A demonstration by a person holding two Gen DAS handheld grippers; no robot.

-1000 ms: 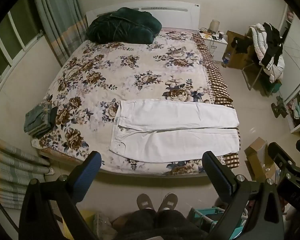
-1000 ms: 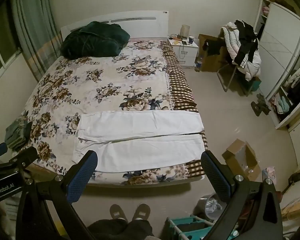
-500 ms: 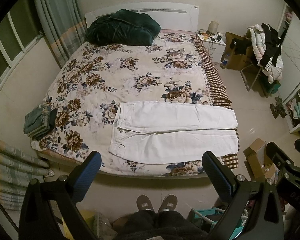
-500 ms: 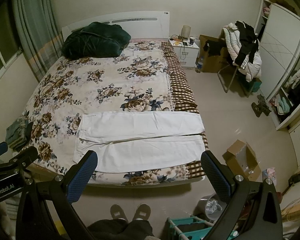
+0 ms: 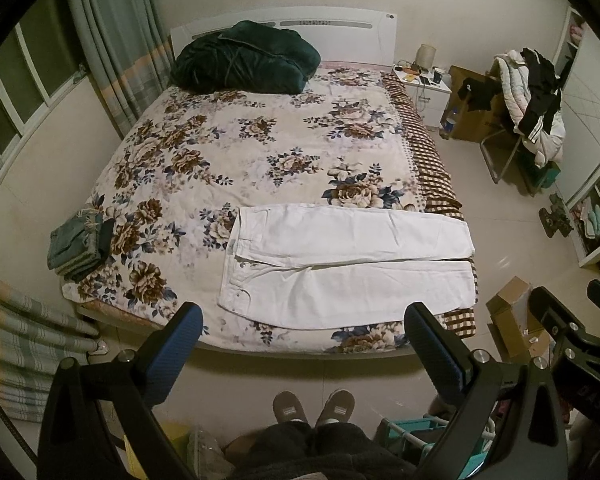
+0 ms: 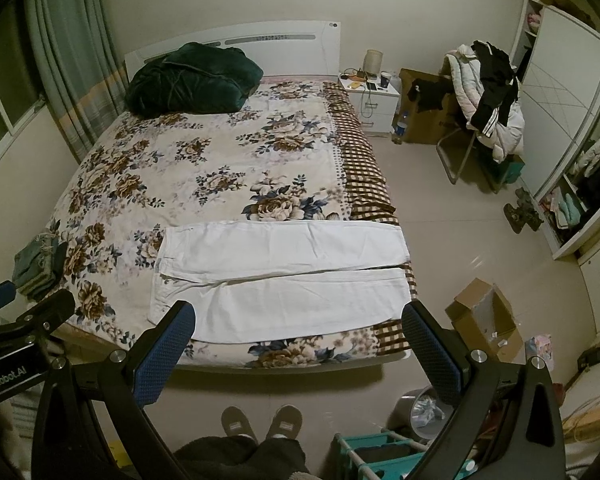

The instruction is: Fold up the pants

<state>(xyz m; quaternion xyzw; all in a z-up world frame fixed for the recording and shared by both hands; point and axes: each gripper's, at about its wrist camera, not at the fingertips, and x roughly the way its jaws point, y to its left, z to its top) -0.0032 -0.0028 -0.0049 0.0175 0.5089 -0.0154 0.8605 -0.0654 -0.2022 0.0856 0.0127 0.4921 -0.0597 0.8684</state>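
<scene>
White pants (image 5: 348, 264) lie flat on the bed (image 5: 260, 152), spread across its foot end w/ waistband toward the window side and both legs running toward the checked edge, cuffs right at that edge. Left gripper (image 5: 302, 340) and right gripper (image 6: 298, 334) both hang above the floor short of the bed's foot, fingers spread wide, nothing in them; person's slippers (image 6: 262, 420) below. Folding not begun, judging by the flat layout. Risks: grabbing only the top layer at waistband or cuff, so the legs slide apart and the fold goes crooked; cuffs sit so close to the bed's edge that a drag could pull them off; pinching the floral cover along w/ the cloth.
</scene>
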